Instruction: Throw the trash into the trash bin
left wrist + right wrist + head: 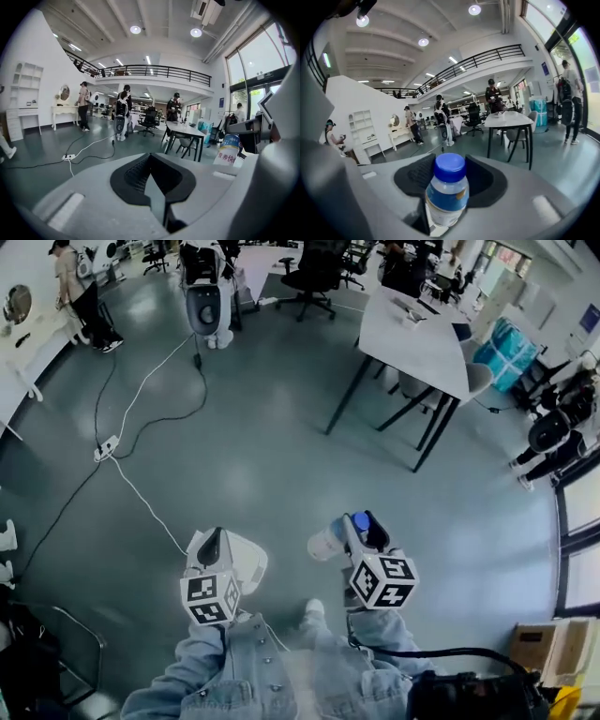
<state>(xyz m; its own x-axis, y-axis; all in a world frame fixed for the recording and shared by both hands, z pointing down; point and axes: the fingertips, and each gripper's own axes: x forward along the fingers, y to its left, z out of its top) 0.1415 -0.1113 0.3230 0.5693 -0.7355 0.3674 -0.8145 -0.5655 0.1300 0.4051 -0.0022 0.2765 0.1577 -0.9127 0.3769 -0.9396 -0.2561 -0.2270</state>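
Note:
A small clear plastic bottle (pixel 446 197) with a blue cap and a blue and white label stands upright between the jaws of my right gripper (pixel 447 190), which is shut on it. In the head view the bottle (pixel 328 542) hangs over the grey floor just ahead of the person's knees, with the right gripper (pixel 361 529) round it. My left gripper (pixel 214 547) is level with it to the left; its jaws (pixel 154 180) meet with nothing between them. From the left gripper view the bottle (pixel 229 150) shows at the right edge. No trash bin is in view.
A white table on black legs (pixel 412 334) stands ahead to the right, with an office chair (pixel 314 277) behind it. A white cable and power strip (pixel 105 448) lie across the grey floor at the left. People stand at the far left (pixel 80 292) and right (pixel 562 427). A cardboard box (pixel 539 645) sits at bottom right.

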